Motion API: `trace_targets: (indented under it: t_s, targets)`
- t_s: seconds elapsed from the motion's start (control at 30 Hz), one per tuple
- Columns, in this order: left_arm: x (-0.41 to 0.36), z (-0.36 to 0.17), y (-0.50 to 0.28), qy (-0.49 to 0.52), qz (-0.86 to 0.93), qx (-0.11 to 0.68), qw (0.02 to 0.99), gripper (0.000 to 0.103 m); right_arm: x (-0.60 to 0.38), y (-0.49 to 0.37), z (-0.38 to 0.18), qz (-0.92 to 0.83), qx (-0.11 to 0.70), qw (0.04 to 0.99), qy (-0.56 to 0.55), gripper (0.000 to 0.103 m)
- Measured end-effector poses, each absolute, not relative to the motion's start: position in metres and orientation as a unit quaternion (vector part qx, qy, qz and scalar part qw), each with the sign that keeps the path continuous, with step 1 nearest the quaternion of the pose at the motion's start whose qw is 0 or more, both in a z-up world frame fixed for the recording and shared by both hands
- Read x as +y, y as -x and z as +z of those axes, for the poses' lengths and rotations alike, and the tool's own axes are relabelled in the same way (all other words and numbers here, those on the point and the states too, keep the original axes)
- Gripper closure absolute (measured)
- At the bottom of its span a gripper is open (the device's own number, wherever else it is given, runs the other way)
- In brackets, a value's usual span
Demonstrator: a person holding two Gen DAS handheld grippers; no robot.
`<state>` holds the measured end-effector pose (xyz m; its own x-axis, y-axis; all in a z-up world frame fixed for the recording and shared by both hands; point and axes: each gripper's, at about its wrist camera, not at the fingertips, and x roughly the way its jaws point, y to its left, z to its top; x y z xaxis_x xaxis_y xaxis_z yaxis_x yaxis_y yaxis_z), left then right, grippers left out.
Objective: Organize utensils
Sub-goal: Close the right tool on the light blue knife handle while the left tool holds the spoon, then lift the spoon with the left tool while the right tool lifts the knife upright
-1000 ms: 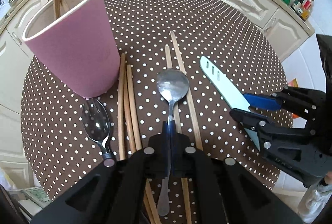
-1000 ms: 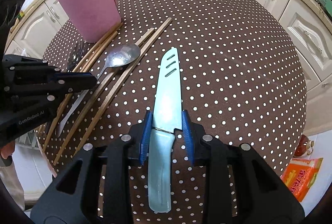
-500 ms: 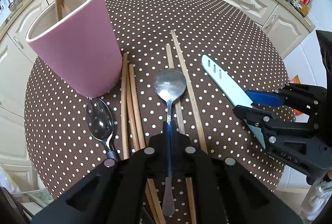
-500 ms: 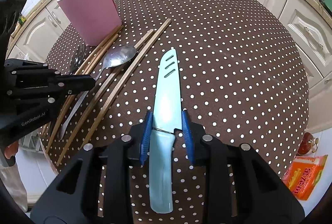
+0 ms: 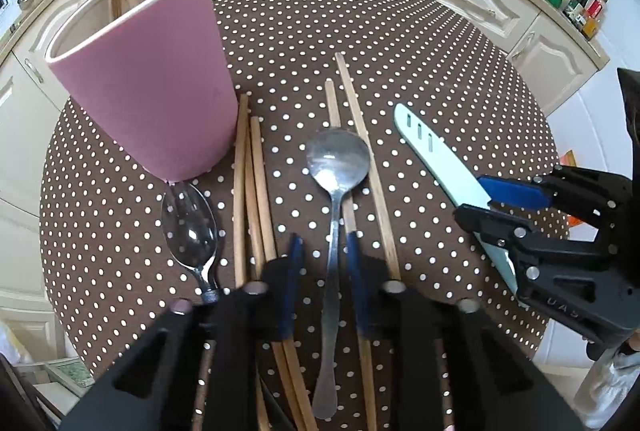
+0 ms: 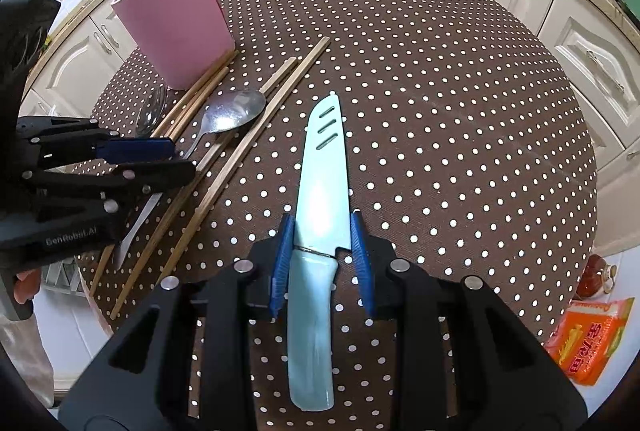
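A steel spoon (image 5: 338, 159) lies on the dotted table, its handle running between the blue pads of my left gripper (image 5: 324, 241). The jaws are opening and the pads stand clear of the handle. My right gripper (image 6: 322, 227) is shut on a pale blue knife (image 6: 324, 171) where blade meets handle, tip pointing away. In the left wrist view the knife (image 5: 436, 155) and the right gripper (image 5: 470, 197) show at the right. The left gripper (image 6: 182, 159) also appears at the left of the right wrist view. A pink cup (image 5: 152, 103) stands far left, with wooden sticks in it.
A second spoon (image 5: 190, 219) lies at the cup's foot. Several wooden chopsticks (image 5: 244, 191) lie lengthwise on either side of the steel spoon. The round brown polka-dot table (image 6: 440, 91) is ringed by cream cabinets. An orange packet (image 6: 588, 343) lies below the table's right edge.
The left jaws, shut on the spoon's handle before, have parted and no longer touch it. The right gripper and knife have not moved.
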<state>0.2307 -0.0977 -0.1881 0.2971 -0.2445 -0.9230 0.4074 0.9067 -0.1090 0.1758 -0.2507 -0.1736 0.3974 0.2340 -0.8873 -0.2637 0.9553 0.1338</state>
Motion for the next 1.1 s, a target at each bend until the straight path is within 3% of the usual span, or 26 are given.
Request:
trace_targets:
  t_s: [0.07,0.33,1.1]
  targets:
    - [-0.098,-0.190,-0.232,-0.080,-0.201,0.563,0.797,0.098,-0.249,-0.175,-0.174,0.148,0.528,0.836,0.015,0.074]
    - [-0.090,-0.184,-0.225,-0.068,-0.200,0.537,0.816,0.098,-0.250,-0.174,-0.173,0.147,0.521,0.841,0.011,0.074]
    - [-0.053,-0.087,-0.154,0.019,-0.283,0.345,0.895,0.098,-0.273,-0.150,-0.095,0.205,0.370,0.899,-0.111,0.074]
